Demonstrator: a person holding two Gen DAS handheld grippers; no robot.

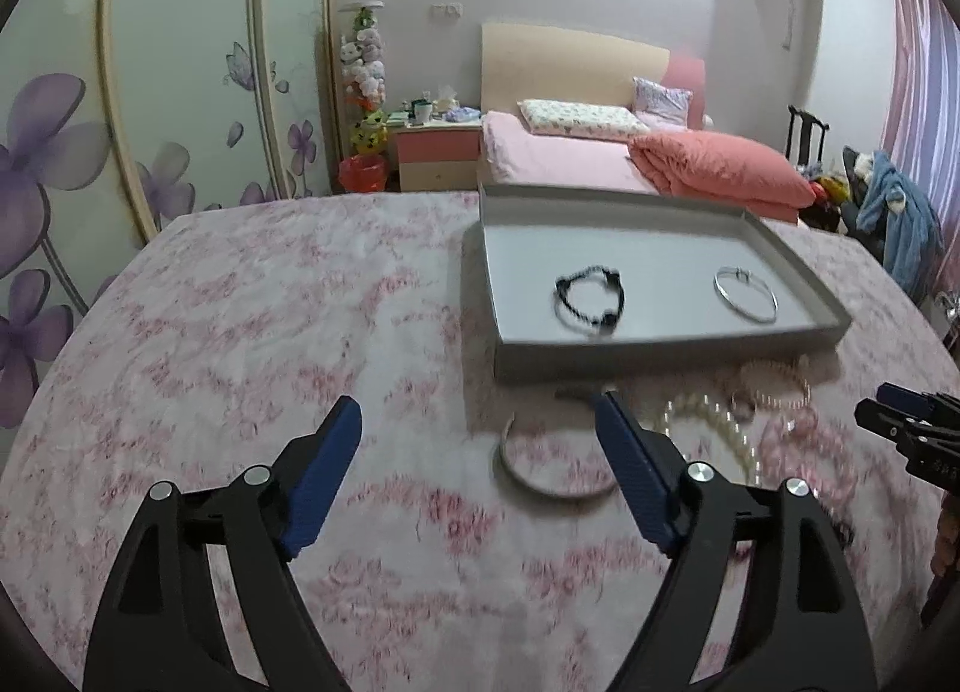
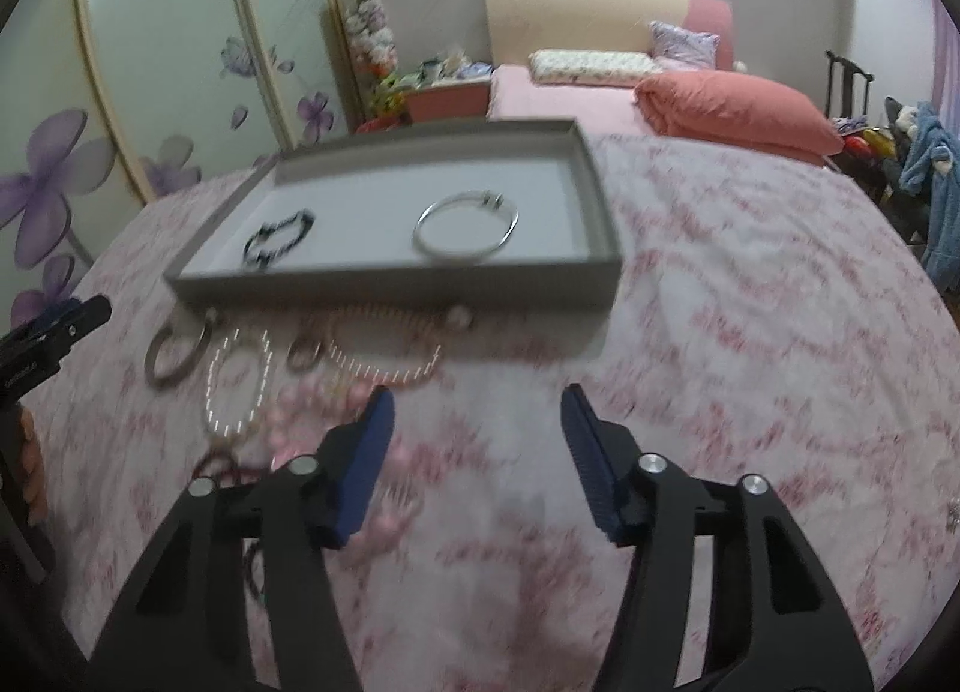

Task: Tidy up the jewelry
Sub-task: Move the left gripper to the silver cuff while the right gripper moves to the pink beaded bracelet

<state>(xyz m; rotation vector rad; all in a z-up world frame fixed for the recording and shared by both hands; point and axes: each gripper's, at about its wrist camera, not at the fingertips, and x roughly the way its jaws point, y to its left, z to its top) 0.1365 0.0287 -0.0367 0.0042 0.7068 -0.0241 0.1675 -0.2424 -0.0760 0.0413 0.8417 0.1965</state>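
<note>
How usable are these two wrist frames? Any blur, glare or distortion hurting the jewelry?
Left wrist: fisheye bends the wardrobe doors; tray fairly sharp, but the pearl strand in front of it is smeared. Right wrist: heavier motion blur; the loose beads streak into dashes, and the silver bangle is soft. Both: ceiling glare at the top, dark vignette corners.

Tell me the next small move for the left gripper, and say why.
Probably ease the left gripper forward and down over the plain bangle on the tablecloth. The gripper is open and empty, and the bangle lies just ahead between its fingers. The tray holds only a black bracelet and a silver bangle, so there is room.
</note>
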